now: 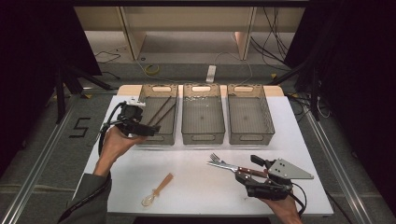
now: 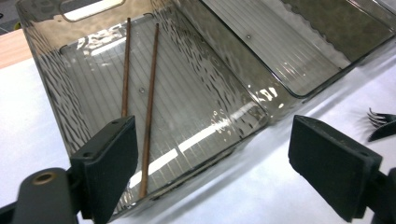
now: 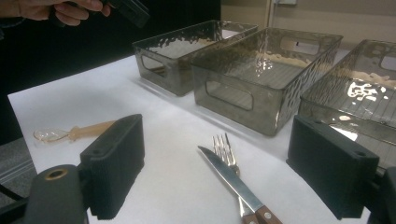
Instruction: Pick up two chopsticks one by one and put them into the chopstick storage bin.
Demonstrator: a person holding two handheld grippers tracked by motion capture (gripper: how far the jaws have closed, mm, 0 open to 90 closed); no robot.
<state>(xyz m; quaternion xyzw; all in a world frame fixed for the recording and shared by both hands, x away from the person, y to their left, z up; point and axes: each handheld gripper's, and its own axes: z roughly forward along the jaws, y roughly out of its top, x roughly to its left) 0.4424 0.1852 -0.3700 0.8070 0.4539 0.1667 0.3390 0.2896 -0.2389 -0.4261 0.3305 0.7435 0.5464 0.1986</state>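
Bins first: smoky clear plastic bin (image 1: 156, 138), leftmost of three, with two thin dark-brown wooden chopsticks (image 2: 150, 93) flat on its floor. Light, stiff, slim, likely to roll; best pinched together near mid-length. Left gripper (image 2: 212, 154) above the near rim, jaws spread wide, nothing between the pads, chopsticks below and apart.

Wood-handled steel knife (image 3: 229, 177) across a silver fork (image 3: 223, 145) on the white table (image 3: 163, 140): heavier, hard, slick; best taken by the handles. Right gripper (image 3: 217, 149) low behind them, jaws spread, both pieces between the pads, untouched.
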